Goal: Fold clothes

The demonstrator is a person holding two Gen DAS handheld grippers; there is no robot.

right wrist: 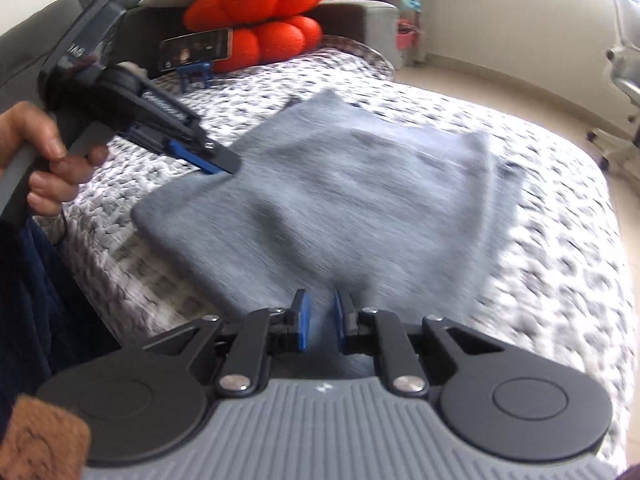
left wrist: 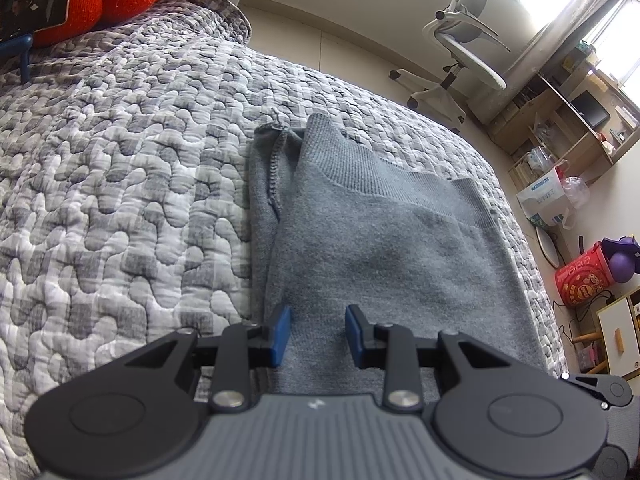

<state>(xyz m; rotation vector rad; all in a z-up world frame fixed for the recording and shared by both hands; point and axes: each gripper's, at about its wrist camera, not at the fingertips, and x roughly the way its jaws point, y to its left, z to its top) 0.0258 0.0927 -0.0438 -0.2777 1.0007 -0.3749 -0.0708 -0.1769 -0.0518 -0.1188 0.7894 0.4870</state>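
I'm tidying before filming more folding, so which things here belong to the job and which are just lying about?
Part of the job:
grey sweater
left hand-held gripper
right hand-held gripper

Just lying about:
orange cushion
phone on its blue stand
office chair
red bag

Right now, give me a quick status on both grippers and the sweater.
Left gripper part open over grey sweater. Right gripper narrow gap, fabric between pads. Sweater on quilt. Nothing in the way.
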